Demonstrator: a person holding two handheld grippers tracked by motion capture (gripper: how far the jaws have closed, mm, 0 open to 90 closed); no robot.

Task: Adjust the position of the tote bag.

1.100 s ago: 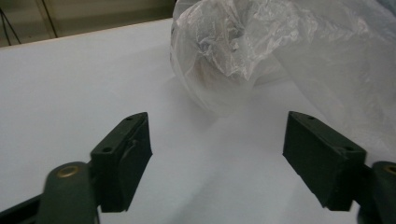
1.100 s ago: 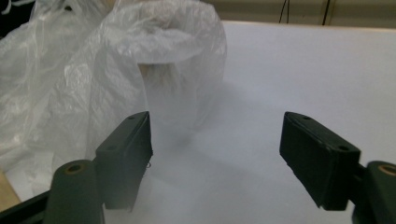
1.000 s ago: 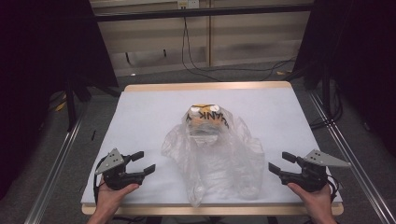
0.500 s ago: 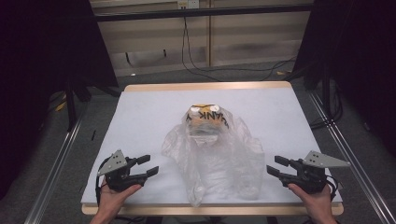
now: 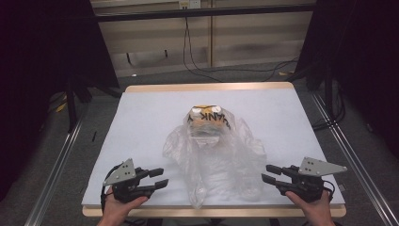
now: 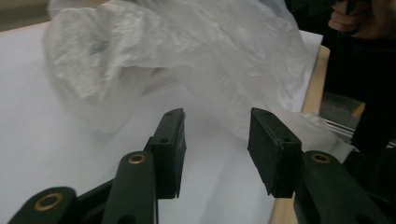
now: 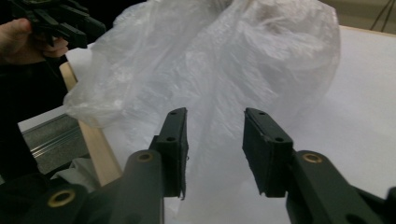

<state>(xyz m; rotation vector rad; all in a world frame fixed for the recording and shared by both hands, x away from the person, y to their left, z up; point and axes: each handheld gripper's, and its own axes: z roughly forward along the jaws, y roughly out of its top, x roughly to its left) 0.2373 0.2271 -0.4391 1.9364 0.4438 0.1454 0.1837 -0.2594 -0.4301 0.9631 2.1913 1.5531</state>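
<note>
A crumpled clear plastic bag lies in the middle of the white table, with an orange, black and white printed item inside its far end. My left gripper hovers near the front edge, left of the bag and pointing at it. Its jaws have just been closing but stand apart with nothing between them. My right gripper is at the front right, its tips close to the bag's edge. Its jaws have also been closing, and the gap between them is empty. Both gripper views look at the bag.
The table's wooden front edge runs just under both hands. Metal rails flank the table on the floor, and cables trail behind it. Dark stands rise at the back left and back right.
My left gripper has moved right, toward the bag. The jaws of both grippers stand narrower than before. The right hand has stayed about where it was, and the bag has not shifted.
</note>
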